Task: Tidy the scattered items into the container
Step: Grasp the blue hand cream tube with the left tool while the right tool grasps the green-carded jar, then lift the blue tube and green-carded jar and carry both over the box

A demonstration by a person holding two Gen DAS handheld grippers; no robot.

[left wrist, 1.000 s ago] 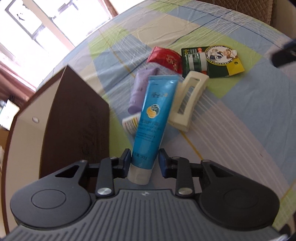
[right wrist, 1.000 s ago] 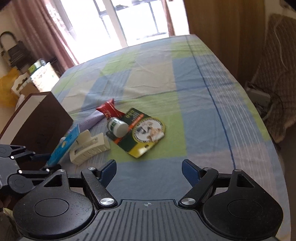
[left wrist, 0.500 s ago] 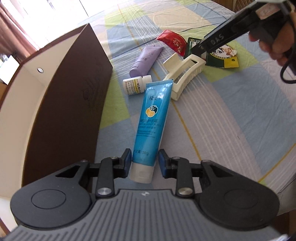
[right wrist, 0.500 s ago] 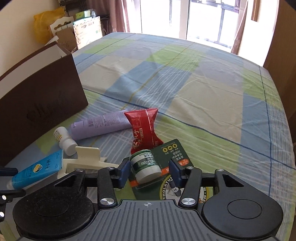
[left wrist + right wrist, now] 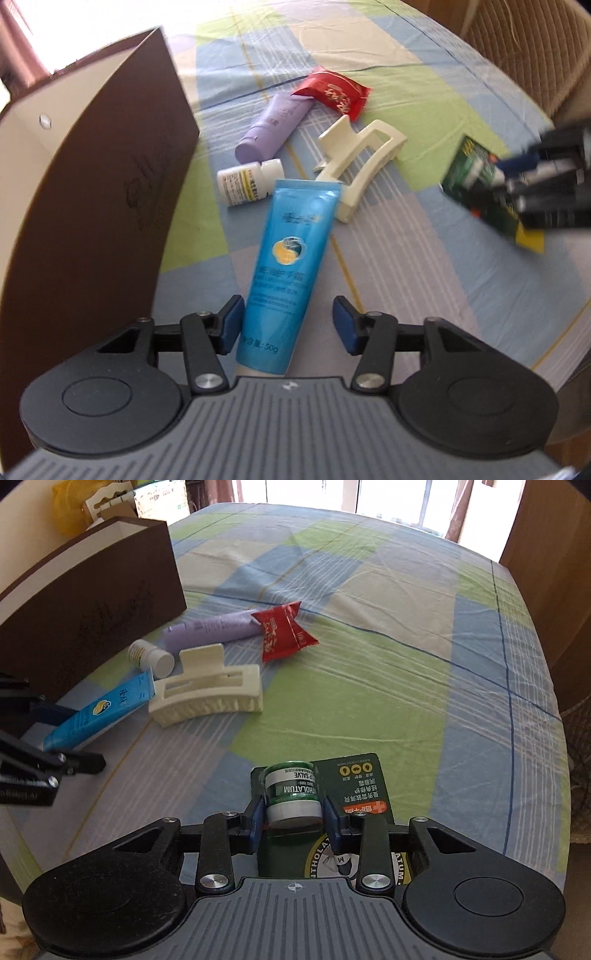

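The brown box [image 5: 85, 602] is standing along the left edge of the checked bed [image 5: 369, 672], nearer the left tool [image 5: 288, 325], whose jaws are spreading wide around the blue tube [image 5: 286, 273] running lengthwise between them. The right tool [image 5: 294, 821] is pinching the green salve jar [image 5: 293, 794] on its card, well right of the box.

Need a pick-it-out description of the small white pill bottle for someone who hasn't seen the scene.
Start at the tall brown box on the checked cloth; the clutter lies beside its long face. The pill bottle lies on its side there, between the lilac tube and the blue tube. It is the only short white cylinder with a white cap and yellow-edged label.
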